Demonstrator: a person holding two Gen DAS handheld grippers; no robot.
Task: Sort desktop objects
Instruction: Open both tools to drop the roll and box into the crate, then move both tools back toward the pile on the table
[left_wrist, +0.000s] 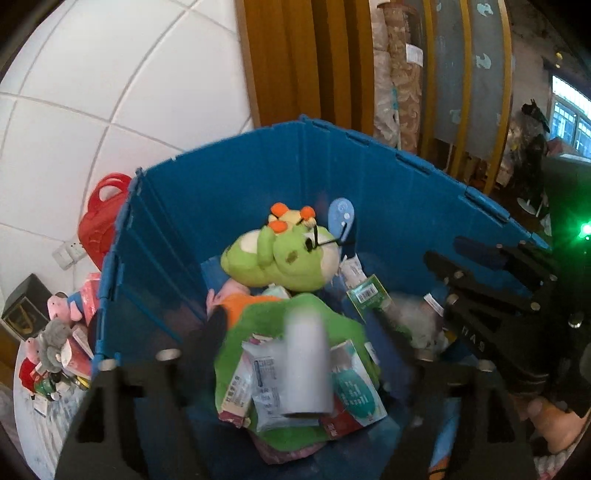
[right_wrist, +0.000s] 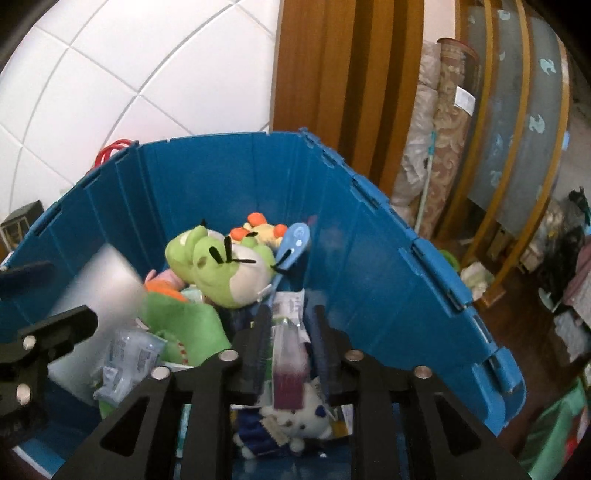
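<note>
White tiled wall (left_wrist: 110, 74) behind blue bin (left_wrist: 388, 192) | left view only: toy-littered tabletop (left_wrist: 55, 350) | left gripper (left_wrist: 303, 373) wide apart, blurred white cylinder (left_wrist: 306, 365) loose between | right gripper (right_wrist: 291, 350) narrowly parted around pink-capped tube (right_wrist: 288, 362), grip unclear

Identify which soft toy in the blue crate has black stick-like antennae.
The green plush lying at the back of the blue crate; the white plush has none.

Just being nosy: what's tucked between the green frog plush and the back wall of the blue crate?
A small yellow plush with orange bits and a light-blue spoon-shaped item, shown in both wrist views.
</note>
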